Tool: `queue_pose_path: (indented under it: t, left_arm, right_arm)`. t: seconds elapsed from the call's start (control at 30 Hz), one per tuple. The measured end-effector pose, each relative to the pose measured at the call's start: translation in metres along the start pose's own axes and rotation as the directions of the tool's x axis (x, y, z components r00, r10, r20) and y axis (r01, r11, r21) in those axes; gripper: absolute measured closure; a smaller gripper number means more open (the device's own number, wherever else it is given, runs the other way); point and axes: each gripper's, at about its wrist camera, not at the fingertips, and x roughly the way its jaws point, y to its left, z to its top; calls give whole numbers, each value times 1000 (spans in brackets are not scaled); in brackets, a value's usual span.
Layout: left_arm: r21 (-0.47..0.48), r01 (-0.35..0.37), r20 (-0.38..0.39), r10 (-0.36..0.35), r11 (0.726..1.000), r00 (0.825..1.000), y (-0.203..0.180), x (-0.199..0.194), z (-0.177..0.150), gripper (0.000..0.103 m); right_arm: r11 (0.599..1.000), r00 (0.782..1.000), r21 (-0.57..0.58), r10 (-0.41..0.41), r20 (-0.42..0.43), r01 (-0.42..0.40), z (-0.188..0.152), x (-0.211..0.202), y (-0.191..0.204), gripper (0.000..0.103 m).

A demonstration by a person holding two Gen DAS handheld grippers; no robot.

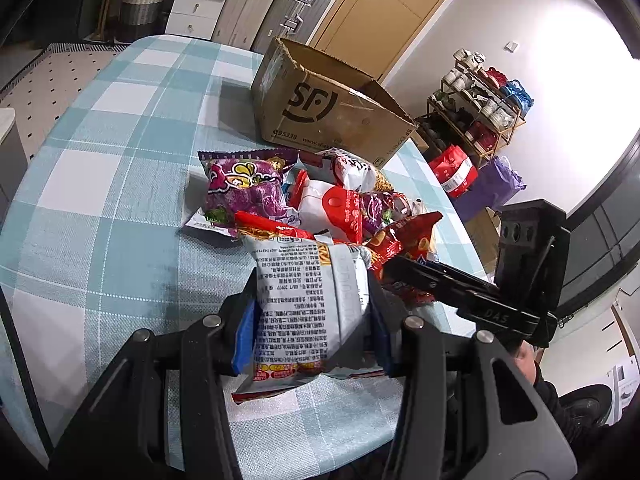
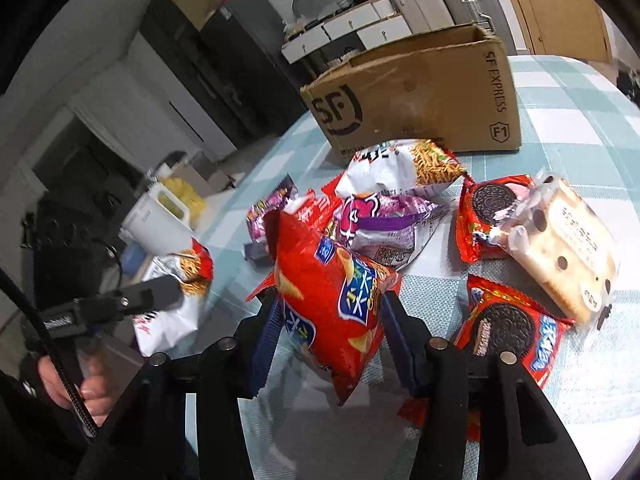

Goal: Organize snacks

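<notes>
On the checked blue-and-white tablecloth [image 1: 120, 168], a heap of snack packets beside an open cardboard box [image 1: 332, 108] printed SF, which stands at the far side of the pile, flaps up

Left gripper [image 1: 310, 332]: blue pads pinching a white-and-grey noodle-snack packet [image 1: 304, 304], back panel of small print facing the camera, red seam at its lower edge; packet raised over the near edge of the table

Right gripper [image 2: 328, 332]: jaws pressed against both sides of a red crisp packet [image 2: 328, 300] with a blue label, packet standing tilted between the blue pads, its top corner toward the pile

Pile, from the left wrist view: purple snack bag [image 1: 244, 188] at the left edge, a white-and-red pouch [image 1: 328, 204] just beside it, a white noodle bag [image 1: 356, 168] nearest the box

Pile, from the right wrist view: two red sandwich-biscuit packets [image 2: 512, 332], one near, one farther, and a pale cake in clear wrap [image 2: 568, 248] lying across between them; a purple-and-white bag [image 2: 384, 220] touching the held crisp packet's far side

A hand [image 2: 76, 384] grips the other gripper's handle at lower left of the right wrist view

Background: shoe rack [image 1: 476, 108], wooden door [image 1: 400, 4], suitcases [image 1: 296, 4], white drawers [image 1: 200, 0]
</notes>
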Motion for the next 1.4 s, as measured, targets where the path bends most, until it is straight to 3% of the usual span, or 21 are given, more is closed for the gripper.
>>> queue_pose_path:
  t: [0.23,0.33,0.4,0.6,0.63,0.7,0.73,0.77,1.17,1.4]
  left_arm:
    - [19,0,0,0,1000,1000,-10,0,6,60]
    - [27,4,-1,-3,1000,1000,-16,1,9,59]
    - [45,1,-2,-1,999,1000,-20,3,12,59]
    - [42,-15,13,14,999,1000,-20,1,19,59]
    - [39,-18,17,18,999,1000,-18,0,20,59]
    - [36,-29,24,29,999,999,-15,-3,21,59]
    - [32,-32,25,31,999,999,-12,-5,22,59]
    - [29,-31,25,31,999,999,-11,-5,22,59]
    - [0,12,20,-12,1000,1000,5,-7,15,59]
    - [-22,45,15,-44,999,999,15,-4,14,59]
  right_arm:
    - [999,997,27,44,62,-46,-3,-26,-1,54]
    - [996,992,45,77,99,-82,-1,-38,-4,65]
    - [995,989,52,80,125,-87,2,-45,-4,66]
    - [1000,998,-26,10,66,-8,-2,-42,6,65]
    - [999,998,-44,3,67,0,-3,-41,10,57]
    - [995,997,-95,-20,71,27,-9,-41,21,33]
    - [989,995,-123,-71,69,79,-10,-38,27,17]
    - [982,992,-148,-110,64,119,-12,-33,30,14]
    - [972,975,-145,-200,-97,185,-6,29,34,13]
    - [928,935,-249,-320,-155,276,-5,58,54,3]
